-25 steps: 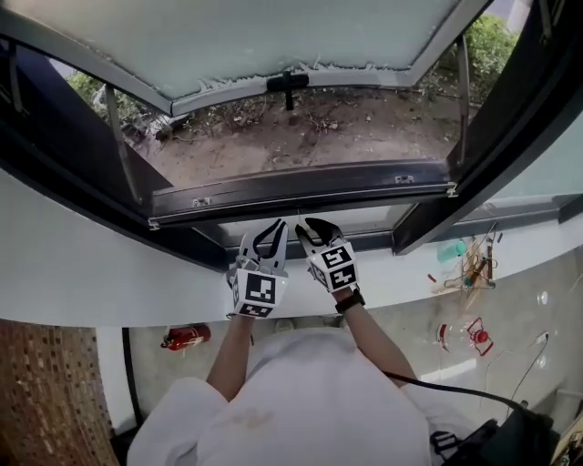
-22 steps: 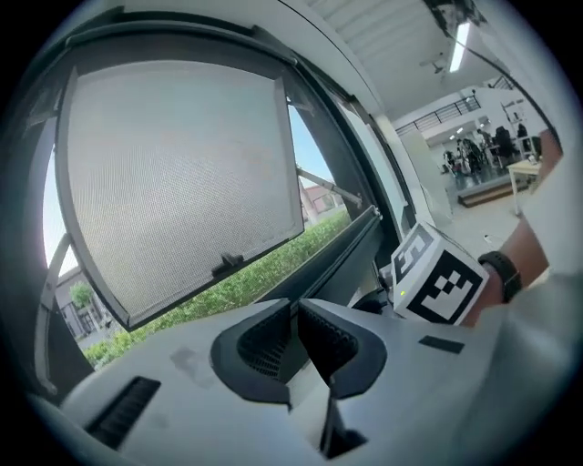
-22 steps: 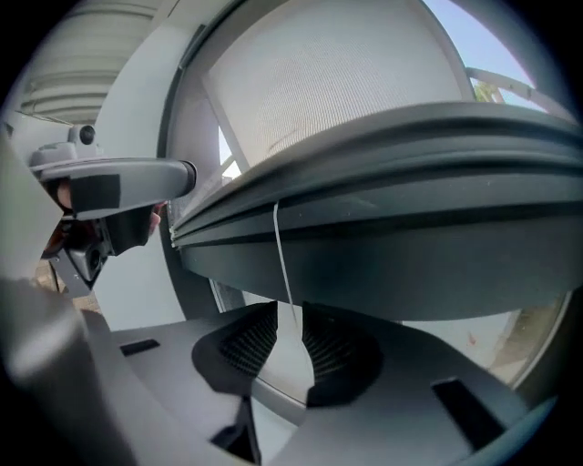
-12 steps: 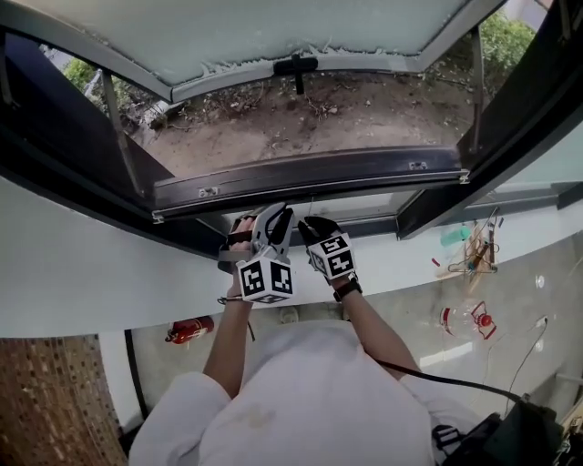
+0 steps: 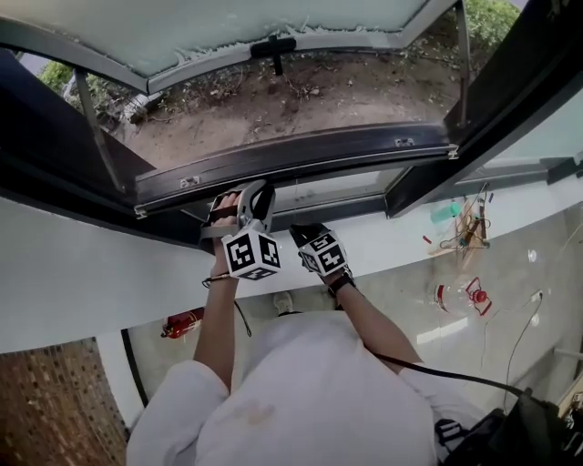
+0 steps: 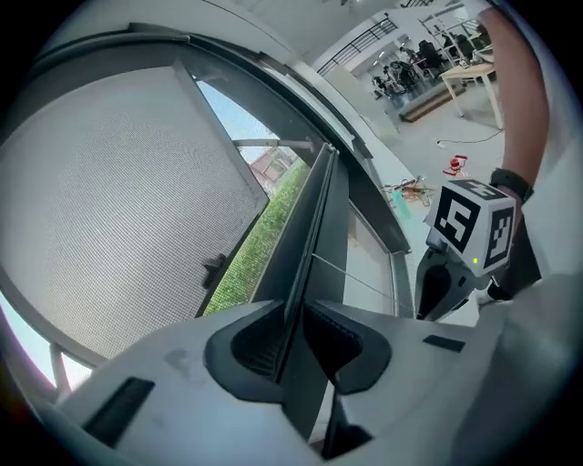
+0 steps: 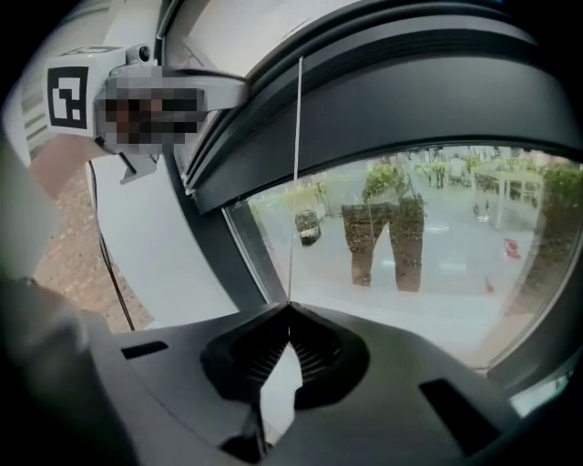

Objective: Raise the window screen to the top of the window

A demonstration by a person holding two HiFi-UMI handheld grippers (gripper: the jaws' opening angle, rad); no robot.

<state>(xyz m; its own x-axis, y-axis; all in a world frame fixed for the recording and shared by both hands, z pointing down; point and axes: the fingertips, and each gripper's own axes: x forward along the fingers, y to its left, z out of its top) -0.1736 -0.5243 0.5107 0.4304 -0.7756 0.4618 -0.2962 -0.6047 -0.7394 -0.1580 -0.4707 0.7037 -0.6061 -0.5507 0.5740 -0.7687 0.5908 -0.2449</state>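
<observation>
The window screen's dark bottom rail (image 5: 319, 153) runs across the open window frame. My left gripper (image 5: 239, 211) is shut on this rail; in the left gripper view its thin dark edge (image 6: 305, 246) is pinched between the jaws. My right gripper (image 5: 305, 235) sits just right of it, below the rail, shut on a thin pale cord (image 7: 296, 182) that rises from its fingertips. The same cord (image 6: 351, 276) stretches from the rail toward the right gripper (image 6: 435, 287). The screen mesh itself is not clearly visible.
An outward-opened window pane (image 5: 228, 23) with a black handle (image 5: 275, 47) hangs beyond the rail, over bare ground. A white sill (image 5: 109, 273) lies below. A red extinguisher (image 5: 182, 322) and wire clutter (image 5: 465, 232) lie on the floor.
My left gripper rose from beside the right one to the rail and shut on it. The right gripper stayed low near the sill. The camera view shifted slightly.
</observation>
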